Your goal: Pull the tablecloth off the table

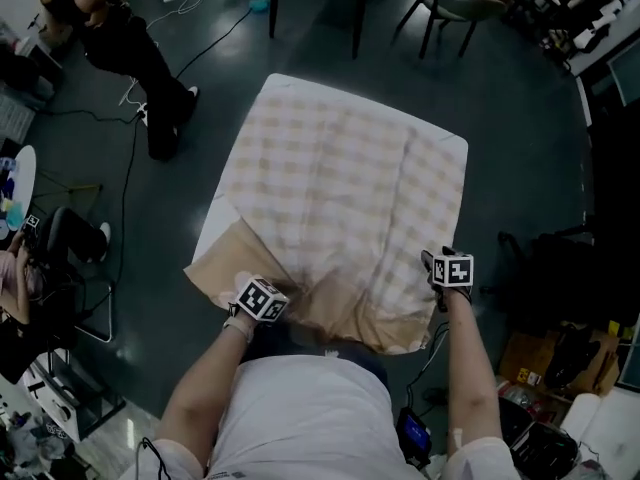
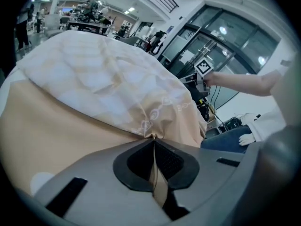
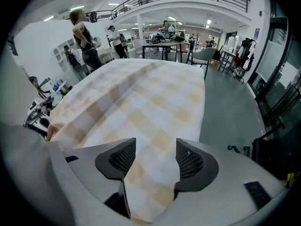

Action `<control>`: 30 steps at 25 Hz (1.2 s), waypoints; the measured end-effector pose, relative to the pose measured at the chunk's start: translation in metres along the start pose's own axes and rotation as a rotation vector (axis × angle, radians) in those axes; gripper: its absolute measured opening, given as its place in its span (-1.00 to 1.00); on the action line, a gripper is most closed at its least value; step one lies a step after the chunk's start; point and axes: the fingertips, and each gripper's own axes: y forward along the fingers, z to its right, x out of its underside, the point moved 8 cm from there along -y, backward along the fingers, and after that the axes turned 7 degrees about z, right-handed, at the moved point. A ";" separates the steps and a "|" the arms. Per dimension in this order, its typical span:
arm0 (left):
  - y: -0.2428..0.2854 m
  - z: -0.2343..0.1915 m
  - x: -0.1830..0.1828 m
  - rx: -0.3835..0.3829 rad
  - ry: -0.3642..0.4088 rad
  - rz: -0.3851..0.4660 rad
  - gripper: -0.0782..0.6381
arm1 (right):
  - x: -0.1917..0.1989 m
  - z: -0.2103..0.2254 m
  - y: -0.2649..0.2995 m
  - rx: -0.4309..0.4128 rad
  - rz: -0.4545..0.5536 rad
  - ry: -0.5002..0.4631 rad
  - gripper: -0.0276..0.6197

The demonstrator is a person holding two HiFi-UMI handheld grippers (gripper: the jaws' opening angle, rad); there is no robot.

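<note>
A pale checked tablecloth (image 1: 340,168) covers the table, its tan border bunched and folded back along the near edge. A white table corner (image 1: 213,226) shows bare at the left. My left gripper (image 1: 268,294) is at the near left, shut on a pinched fold of the tan hem (image 2: 155,126); the cloth runs down between the closed pads of my left gripper (image 2: 154,142). My right gripper (image 1: 441,264) is at the near right edge. In the right gripper view my right gripper (image 3: 155,157) stands open, and the checked cloth (image 3: 141,98) lies loose between the spread pads.
A person in black (image 1: 140,48) stands on the dark floor at the far left, with cables (image 1: 210,28) beside them. Chair and table legs (image 1: 440,13) stand beyond the table. Boxes and gear (image 1: 540,358) crowd the near right. A seated person (image 1: 15,278) is at the left edge.
</note>
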 end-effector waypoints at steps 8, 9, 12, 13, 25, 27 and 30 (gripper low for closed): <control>-0.004 0.005 0.006 -0.046 -0.029 0.043 -0.75 | -0.001 0.003 0.019 -0.037 -0.011 -0.038 -0.19; -0.004 0.005 0.007 -0.049 -0.027 0.044 -0.75 | -0.001 0.001 0.019 -0.031 -0.003 -0.038 -0.19; -0.004 0.005 0.008 -0.057 -0.028 0.050 -0.75 | -0.002 -0.012 0.020 -0.023 0.027 -0.049 -0.30; -0.005 0.005 0.009 -0.058 -0.030 0.052 -0.75 | -0.001 -0.020 0.022 -0.027 0.041 -0.053 -0.43; -0.007 0.000 0.009 -0.038 -0.059 0.043 -0.75 | 0.006 -0.171 0.033 -0.203 0.108 -0.229 -0.80; -0.006 0.000 0.008 -0.033 -0.062 0.042 -0.75 | 0.009 -0.193 0.032 -0.264 0.098 -0.239 -0.80; -0.005 0.001 0.008 -0.031 -0.065 0.041 -0.75 | 0.018 -0.227 0.028 -0.368 0.072 -0.262 -0.80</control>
